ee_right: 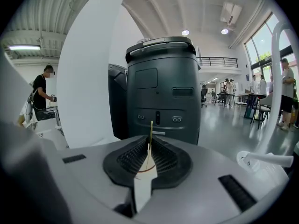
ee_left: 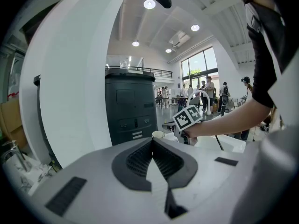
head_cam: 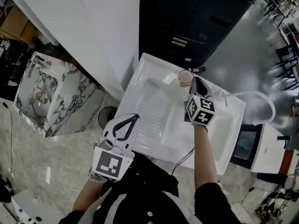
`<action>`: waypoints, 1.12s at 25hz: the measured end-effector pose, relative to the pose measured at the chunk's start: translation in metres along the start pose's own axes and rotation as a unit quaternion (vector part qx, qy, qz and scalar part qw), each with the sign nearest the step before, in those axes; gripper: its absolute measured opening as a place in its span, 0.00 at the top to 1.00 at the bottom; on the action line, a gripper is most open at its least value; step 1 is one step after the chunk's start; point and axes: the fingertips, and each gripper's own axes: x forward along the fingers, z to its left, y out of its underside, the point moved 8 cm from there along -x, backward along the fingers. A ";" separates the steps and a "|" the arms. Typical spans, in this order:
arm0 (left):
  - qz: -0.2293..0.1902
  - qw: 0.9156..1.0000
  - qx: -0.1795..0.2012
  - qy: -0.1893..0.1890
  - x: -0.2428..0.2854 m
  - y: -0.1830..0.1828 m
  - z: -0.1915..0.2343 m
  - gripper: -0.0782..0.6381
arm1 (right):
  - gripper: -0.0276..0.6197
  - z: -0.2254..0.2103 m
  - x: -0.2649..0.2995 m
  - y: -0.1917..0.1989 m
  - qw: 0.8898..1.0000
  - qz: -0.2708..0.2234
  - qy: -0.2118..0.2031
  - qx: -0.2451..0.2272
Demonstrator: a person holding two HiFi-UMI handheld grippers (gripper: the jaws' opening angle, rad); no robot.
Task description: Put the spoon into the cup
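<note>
One spoon [ee_right: 150,133] pinched in right gripper [head_cam: 195,82] — cup [head_cam: 185,78] at sink [head_cam: 159,62] rim, left gripper [head_cam: 136,116] closed, empty

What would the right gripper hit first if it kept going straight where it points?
Probably the cup, right at the right gripper's tips, below the spoon it grips. If it cleared the rim, the dark cabinet behind comes next. Depth is unclear.

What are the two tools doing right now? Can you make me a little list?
Right tool: shut on the spoon, by its thin handle
Left tool: shut, nothing in it, held back from the sink
Cup: upright on the white sink top, close beside the right tool
Spoon inside yet: cannot tell from these views
</note>
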 end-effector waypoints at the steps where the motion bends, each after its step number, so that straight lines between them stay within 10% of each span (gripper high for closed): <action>1: 0.000 1.000 0.000 0.000 0.000 0.000 0.000 0.89 | 0.95 -0.001 -0.001 0.001 1.000 0.002 0.004 0.000; 28: -0.002 0.999 0.010 0.036 0.006 -0.003 -0.019 0.89 | 0.77 0.002 -0.043 0.039 0.998 0.047 -0.012 0.026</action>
